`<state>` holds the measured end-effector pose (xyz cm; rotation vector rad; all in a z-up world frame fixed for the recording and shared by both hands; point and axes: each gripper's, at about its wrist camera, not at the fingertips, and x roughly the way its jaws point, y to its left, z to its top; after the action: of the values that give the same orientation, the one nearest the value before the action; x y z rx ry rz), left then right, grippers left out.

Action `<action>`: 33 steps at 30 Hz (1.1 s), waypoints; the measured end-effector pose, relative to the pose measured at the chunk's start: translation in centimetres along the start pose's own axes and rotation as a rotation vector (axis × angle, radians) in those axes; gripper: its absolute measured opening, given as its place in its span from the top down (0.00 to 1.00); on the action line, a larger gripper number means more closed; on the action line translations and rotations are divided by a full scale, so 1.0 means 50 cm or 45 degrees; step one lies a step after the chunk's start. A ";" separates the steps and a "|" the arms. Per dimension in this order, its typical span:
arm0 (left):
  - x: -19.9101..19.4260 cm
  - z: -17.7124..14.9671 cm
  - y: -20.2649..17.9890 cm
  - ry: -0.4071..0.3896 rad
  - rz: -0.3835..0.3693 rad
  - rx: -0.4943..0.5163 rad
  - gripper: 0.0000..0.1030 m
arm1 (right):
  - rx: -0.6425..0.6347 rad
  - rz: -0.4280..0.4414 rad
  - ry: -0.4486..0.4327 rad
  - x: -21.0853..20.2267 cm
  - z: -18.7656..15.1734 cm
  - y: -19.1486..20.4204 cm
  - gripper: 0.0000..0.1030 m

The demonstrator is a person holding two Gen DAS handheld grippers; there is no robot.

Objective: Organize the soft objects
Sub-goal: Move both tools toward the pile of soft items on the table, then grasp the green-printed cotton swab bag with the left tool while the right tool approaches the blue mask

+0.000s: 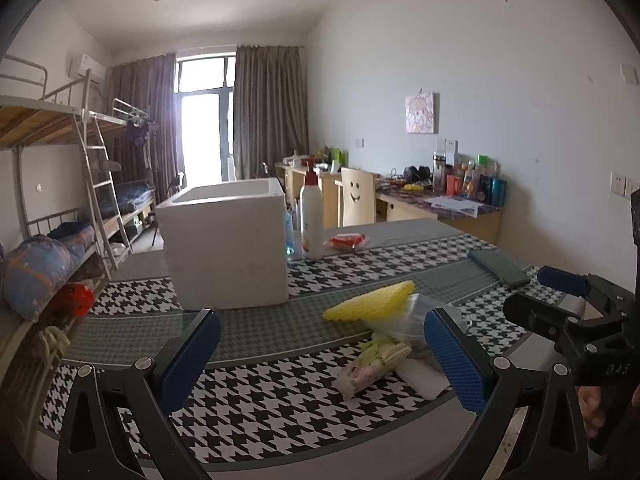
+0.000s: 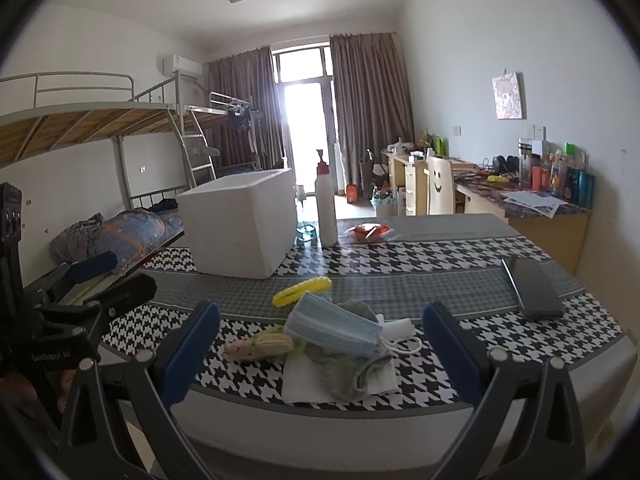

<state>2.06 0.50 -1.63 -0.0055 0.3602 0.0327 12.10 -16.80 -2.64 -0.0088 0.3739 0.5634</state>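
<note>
Counter: covered in a houndstooth and grey-striped cloth.

Soft objects, heaped near the front edge of the counter:
- blue face mask, lying on top of the heap
- grey-green cloth, under the mask
- white tissue, flat beneath the cloth
- floral fabric roll, touching the mask's left end
- yellow foam net, just behind the heap

White foam box: open-topped, upright, at the back left of the counter, well apart from the heap.

Other items: white pump bottle just right of the box; red packet beside the bottle; dark phone at the right of the counter.

Left claw: blue pads spread wide apart, empty, hovering over the front edge with the heap near its right pad.

Right claw: pads likewise spread apart, empty, with the heap seen between them.
</note>
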 end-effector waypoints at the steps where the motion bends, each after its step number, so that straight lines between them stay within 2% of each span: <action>1: 0.005 -0.002 0.000 0.009 -0.001 0.001 0.01 | 0.003 0.001 0.009 0.005 -0.001 -0.001 0.01; 18: 0.091 -0.029 -0.004 0.170 -0.029 0.065 0.01 | 0.040 -0.006 0.126 0.069 -0.026 -0.023 0.01; 33: 0.149 -0.051 -0.021 0.295 -0.105 0.113 0.01 | 0.063 -0.018 0.195 0.106 -0.038 -0.037 0.01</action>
<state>8.14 -0.34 -6.64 0.0640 0.5927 -0.0664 16.56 -15.82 -6.45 -0.0071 0.5364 0.5406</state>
